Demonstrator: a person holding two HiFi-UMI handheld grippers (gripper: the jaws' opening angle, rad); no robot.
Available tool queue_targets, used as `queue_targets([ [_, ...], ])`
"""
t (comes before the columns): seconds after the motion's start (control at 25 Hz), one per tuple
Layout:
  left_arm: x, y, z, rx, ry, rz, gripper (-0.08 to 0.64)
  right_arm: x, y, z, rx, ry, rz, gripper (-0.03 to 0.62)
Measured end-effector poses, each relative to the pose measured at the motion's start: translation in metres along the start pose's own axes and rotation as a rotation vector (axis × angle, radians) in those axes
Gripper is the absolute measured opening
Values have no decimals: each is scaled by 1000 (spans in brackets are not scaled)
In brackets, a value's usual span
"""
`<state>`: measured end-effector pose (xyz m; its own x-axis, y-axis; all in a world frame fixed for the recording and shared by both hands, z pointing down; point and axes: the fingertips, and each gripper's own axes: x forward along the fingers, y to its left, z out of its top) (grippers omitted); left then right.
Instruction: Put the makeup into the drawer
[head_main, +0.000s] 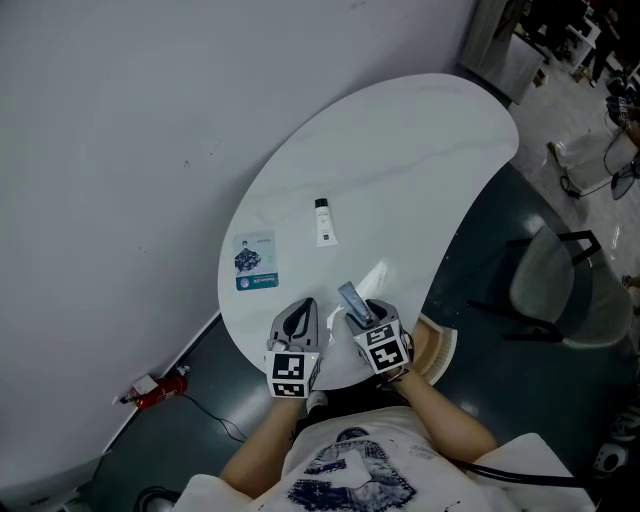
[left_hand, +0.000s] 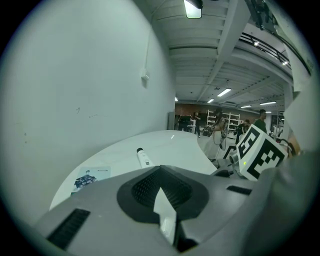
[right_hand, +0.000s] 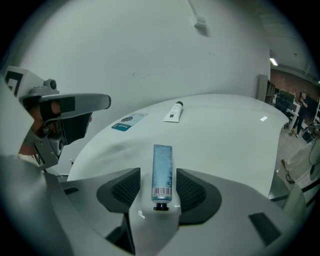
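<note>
A blue makeup tube (right_hand: 162, 170) with a barcode and a black cap lies between the jaws of my right gripper (right_hand: 160, 181), cap toward the throat. A gap shows on each side of it, so the jaws are open and the pads do not press on it. In the head view the tube (head_main: 352, 299) juts forward from the right gripper (head_main: 362, 318) over the near edge of the white table (head_main: 420, 170). My left gripper (head_main: 300, 318) hangs just to its left, shut and empty (left_hand: 161, 192). A white tube (head_main: 324, 222) lies mid-table, apart from both grippers.
A blue-and-white card (head_main: 255, 262) lies on the table's left side. A tan curved thing (head_main: 440, 348) shows under the table's near edge by my right arm. A chair (head_main: 560, 285) stands to the right. The wall runs close along the table's left.
</note>
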<state>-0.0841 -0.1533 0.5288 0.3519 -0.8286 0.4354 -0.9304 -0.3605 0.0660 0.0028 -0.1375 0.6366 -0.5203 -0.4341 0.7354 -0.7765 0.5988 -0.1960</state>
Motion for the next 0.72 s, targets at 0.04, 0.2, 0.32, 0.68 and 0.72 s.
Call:
queue_targets([
  [0.04,0,0,-1,-1,1,0,35,1,0,-1,1,3,0,236],
  [0.2,-1,1,-4,-7,7,4,35,3,0,-4,-5,11,-5,235],
  [0.32,-2,2,-7,-10,11,7,35,4,-2,-4,-16,18,-14,233],
  [0.68,-4,-3,-6,-1,13,0,35,1,-11,-3,-33,8,-81,158],
  [0.72,-4,-3,-6,0,13,-2,35,1,-11,-3,-32,6,-87,146],
])
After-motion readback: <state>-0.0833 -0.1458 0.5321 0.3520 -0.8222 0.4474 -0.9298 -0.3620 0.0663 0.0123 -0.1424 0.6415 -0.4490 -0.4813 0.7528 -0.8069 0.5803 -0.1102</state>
